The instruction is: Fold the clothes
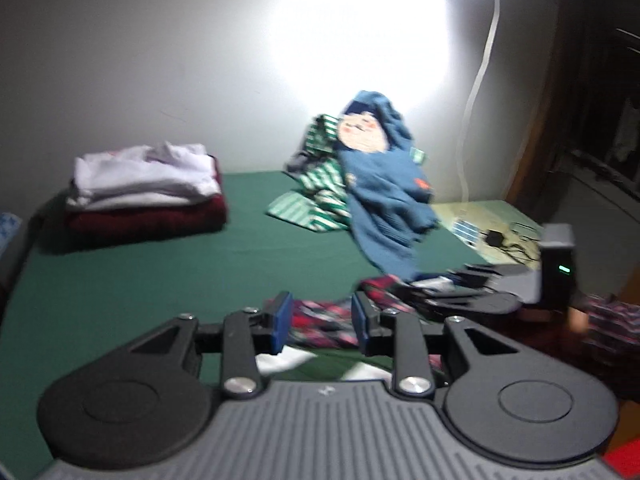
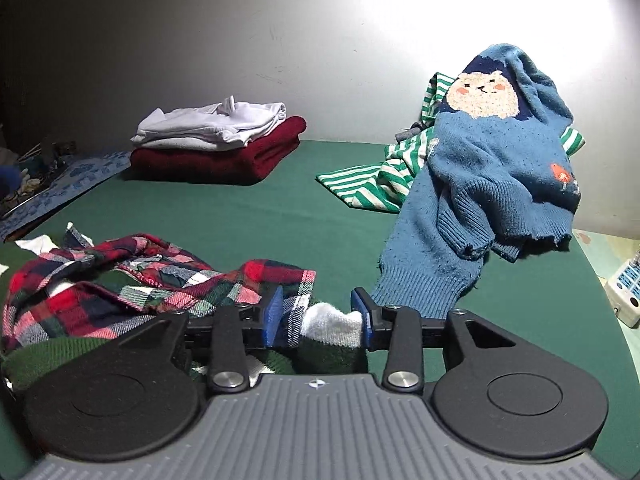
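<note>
A crumpled red plaid shirt [image 2: 120, 276] lies on the green table [image 2: 240, 212] at the near left. My right gripper [image 2: 318, 314] is open, its jaws around the shirt's plaid edge and white lining [image 2: 332, 322]. My left gripper [image 1: 320, 320] is open just above the same plaid shirt [image 1: 316, 318], apart from it as far as the blur shows. The right gripper's body [image 1: 480, 292] shows at the right in the left wrist view.
A folded stack, white clothes [image 2: 216, 124] on a dark red one [image 2: 224, 160], sits at the back left. A blue knit sweater with a bear face [image 2: 488, 172] and a green striped garment [image 2: 380, 184] are heaped at the back right. A small white device [image 2: 628, 296] lies at the right edge.
</note>
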### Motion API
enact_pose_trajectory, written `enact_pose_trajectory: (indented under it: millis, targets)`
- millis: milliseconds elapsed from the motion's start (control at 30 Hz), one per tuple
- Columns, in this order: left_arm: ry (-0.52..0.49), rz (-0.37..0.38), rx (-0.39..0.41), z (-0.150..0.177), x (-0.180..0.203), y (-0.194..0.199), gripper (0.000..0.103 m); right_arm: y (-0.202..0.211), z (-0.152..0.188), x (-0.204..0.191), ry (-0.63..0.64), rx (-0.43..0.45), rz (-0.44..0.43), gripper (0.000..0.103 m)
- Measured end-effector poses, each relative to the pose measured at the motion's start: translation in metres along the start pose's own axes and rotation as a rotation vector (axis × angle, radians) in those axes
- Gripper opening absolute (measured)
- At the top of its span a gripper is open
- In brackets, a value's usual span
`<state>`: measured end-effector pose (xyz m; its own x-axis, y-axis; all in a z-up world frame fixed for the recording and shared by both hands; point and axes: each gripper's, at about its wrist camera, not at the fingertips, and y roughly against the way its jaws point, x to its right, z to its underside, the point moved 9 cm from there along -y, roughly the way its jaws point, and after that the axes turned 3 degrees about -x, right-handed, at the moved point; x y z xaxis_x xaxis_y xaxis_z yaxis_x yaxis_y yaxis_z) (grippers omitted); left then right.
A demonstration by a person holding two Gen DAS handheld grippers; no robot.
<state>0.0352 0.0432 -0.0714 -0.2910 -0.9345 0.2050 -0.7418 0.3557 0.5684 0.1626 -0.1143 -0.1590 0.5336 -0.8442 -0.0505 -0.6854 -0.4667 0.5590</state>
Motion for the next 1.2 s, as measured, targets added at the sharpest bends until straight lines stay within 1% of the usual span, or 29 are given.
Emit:
enact_pose_trajectory:
  millis: [33,67,100,133,167,233,300,367,400,433,500,567,633,667,733,800,833,867,900,933,1000,1033,1067,1100,1133,1200]
  targets:
    - [-0.009,0.028,-0.026,0.01,0.011,-0.004,0.033,0.0,-0.001,0.0,0.0,-0.002,0.003,0.043]
    - [-0.017,0.016,-0.044,0.019,0.015,-0.01,0.041,0.002,-0.003,0.0,0.01,-0.004,0.008,0.043]
    - [-0.022,-0.011,-0.053,0.027,0.015,-0.016,0.042,0.004,-0.005,0.0,0.021,-0.006,0.012,0.043]
    - [-0.006,-0.015,-0.055,0.032,0.012,-0.021,0.045,0.01,-0.009,0.002,0.028,0.009,0.032,0.043]
    - [0.028,0.001,-0.052,0.035,0.007,-0.025,0.048,0.016,-0.013,0.005,0.034,0.024,0.052,0.043]
    - [0.095,0.032,-0.05,0.041,-0.004,-0.033,0.051,0.034,-0.024,0.011,-0.005,0.071,0.058,0.043]
    - [0.107,0.04,-0.06,0.046,-0.011,-0.045,0.054,0.053,-0.035,0.017,-0.046,0.118,0.064,0.043]
    - [0.084,0.027,-0.075,0.052,-0.015,-0.058,0.055,0.065,-0.045,0.007,-0.106,0.113,-0.067,0.042]
    - [0.072,0.023,-0.077,0.055,-0.015,-0.063,0.055,0.066,-0.048,-0.006,-0.114,0.088,-0.155,0.042]
    - [0.065,0.024,-0.07,0.056,-0.015,-0.065,0.056,0.064,-0.051,-0.02,-0.108,0.061,-0.219,0.042]
    - [0.053,0.02,-0.07,0.053,-0.012,-0.061,0.055,0.055,-0.053,-0.047,-0.064,0.023,-0.274,0.041]
    - [0.039,0.015,-0.075,0.049,-0.01,-0.057,0.054,0.044,-0.053,-0.073,-0.026,-0.013,-0.328,0.036]
    - [0.0,0.013,-0.049,0.039,-0.005,-0.043,0.046,0.028,-0.048,-0.096,0.002,-0.059,-0.366,0.032]
    - [-0.022,0.014,-0.031,0.033,-0.002,-0.034,0.045,0.019,-0.044,-0.105,0.021,-0.086,-0.376,0.032]
    - [-0.055,0.029,-0.025,0.028,0.004,-0.016,0.05,0.002,-0.039,-0.12,0.054,-0.132,-0.384,0.033]
    - [-0.066,0.03,-0.043,0.036,0.007,-0.01,0.059,-0.011,-0.035,-0.126,0.062,-0.161,-0.37,0.035]
    - [-0.068,0.028,-0.055,0.042,0.008,-0.008,0.059,-0.017,-0.033,-0.128,0.065,-0.181,-0.359,0.034]
    - [-0.07,0.025,-0.067,0.048,0.009,-0.006,0.059,-0.021,-0.029,-0.131,0.078,-0.206,-0.359,0.03]
    - [-0.072,0.023,-0.079,0.054,0.01,-0.005,0.059,-0.024,-0.027,-0.132,0.094,-0.214,-0.355,0.027]
    - [-0.074,0.021,-0.091,0.06,0.011,-0.003,0.059,-0.025,-0.025,-0.132,0.11,-0.21,-0.345,0.02]
    - [-0.087,-0.024,-0.112,0.073,0.009,-0.012,0.057,-0.027,-0.021,-0.131,0.133,-0.204,-0.324,0.015]
    - [-0.091,-0.045,-0.121,0.078,0.007,-0.018,0.059,-0.031,-0.017,-0.131,0.139,-0.203,-0.302,0.014]
    - [-0.088,-0.055,-0.121,0.08,0.004,-0.024,0.065,-0.035,-0.011,-0.13,0.146,-0.195,-0.286,0.013]
    - [-0.076,-0.05,-0.116,0.08,0.001,-0.028,0.068,-0.036,-0.008,-0.129,0.151,-0.161,-0.282,0.011]
    - [-0.062,-0.041,-0.115,0.08,-0.001,-0.031,0.07,-0.037,-0.006,-0.127,0.131,-0.144,-0.29,0.011]
    - [-0.041,-0.021,-0.116,0.08,-0.005,-0.036,0.073,-0.041,-0.008,-0.118,0.028,-0.162,-0.329,0.01]
